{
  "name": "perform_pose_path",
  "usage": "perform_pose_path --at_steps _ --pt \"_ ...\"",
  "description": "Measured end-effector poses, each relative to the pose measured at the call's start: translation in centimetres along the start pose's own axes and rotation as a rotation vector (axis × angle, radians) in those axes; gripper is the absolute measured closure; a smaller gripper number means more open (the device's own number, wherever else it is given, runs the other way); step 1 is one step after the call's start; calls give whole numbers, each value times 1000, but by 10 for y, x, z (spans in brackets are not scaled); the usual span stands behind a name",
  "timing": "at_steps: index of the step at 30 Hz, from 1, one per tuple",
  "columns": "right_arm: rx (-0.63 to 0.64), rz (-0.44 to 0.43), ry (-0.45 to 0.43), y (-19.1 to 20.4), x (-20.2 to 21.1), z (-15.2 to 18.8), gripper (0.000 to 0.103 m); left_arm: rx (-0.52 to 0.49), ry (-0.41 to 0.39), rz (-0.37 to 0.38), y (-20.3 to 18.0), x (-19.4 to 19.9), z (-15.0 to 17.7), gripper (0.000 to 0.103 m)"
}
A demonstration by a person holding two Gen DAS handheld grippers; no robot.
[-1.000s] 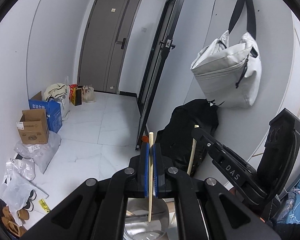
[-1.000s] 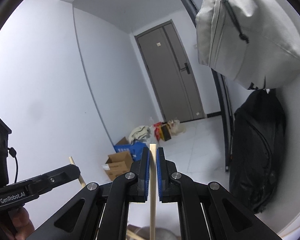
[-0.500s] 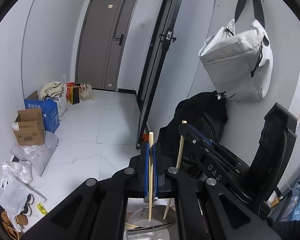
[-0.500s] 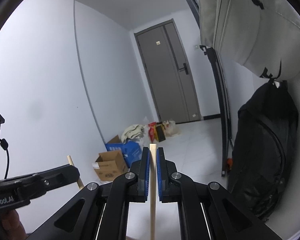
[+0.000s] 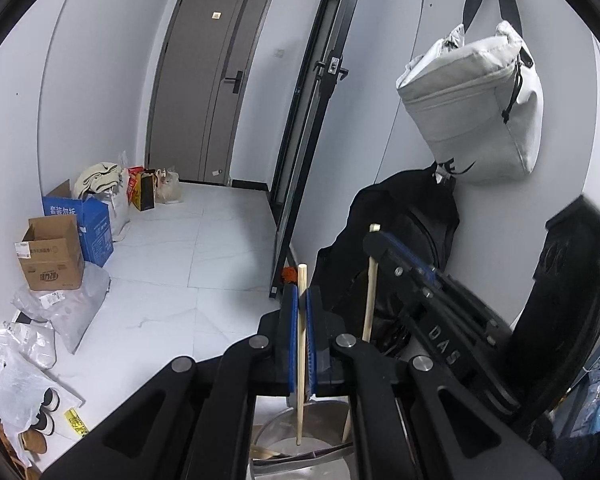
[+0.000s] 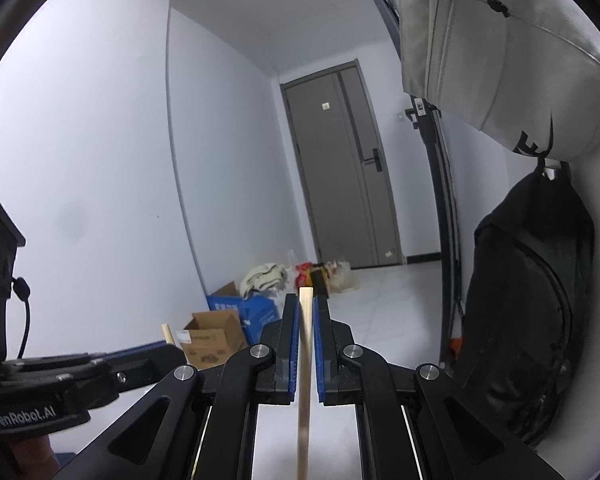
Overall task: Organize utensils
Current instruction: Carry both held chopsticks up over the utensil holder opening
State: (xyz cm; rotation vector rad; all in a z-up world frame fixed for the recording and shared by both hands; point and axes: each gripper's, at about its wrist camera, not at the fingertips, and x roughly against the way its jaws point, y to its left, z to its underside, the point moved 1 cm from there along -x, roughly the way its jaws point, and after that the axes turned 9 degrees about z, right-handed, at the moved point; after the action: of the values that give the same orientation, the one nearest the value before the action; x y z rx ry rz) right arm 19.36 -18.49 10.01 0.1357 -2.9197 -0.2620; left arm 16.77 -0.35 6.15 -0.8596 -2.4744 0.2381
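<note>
Both grippers pinch upright chopsticks

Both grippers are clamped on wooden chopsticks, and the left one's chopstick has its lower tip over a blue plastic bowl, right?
Not quite. The left gripper and right gripper each clamp a wooden chopstick, but the left wrist view shows the bowl below is shiny stainless steel, not blue plastic.
</note>
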Motion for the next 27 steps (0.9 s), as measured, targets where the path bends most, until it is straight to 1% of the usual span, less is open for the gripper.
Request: perform_pose_path --at_steps 4,5,9,15,22,27 --pt "14 1 -4 2 -2 -2 97 4 2 3 0 -1 1 103" --pt "23 12 -14 3 -1 -3 97 3 2 3 -1 -1 1 103" --pt "42 9 -50 10 -4 -5 97 -3 0 -3 -1 0 2 103" --pt "73 -4 -80 18 -3 7 97 3 -3 -7 1 4 5 103" --pt "62 -15 -60 11 3 15 97 35 -2 11 8 5 9 103" --pt "78 -40 -14 7 9 19 97 51 20 29 9 0 16 103"
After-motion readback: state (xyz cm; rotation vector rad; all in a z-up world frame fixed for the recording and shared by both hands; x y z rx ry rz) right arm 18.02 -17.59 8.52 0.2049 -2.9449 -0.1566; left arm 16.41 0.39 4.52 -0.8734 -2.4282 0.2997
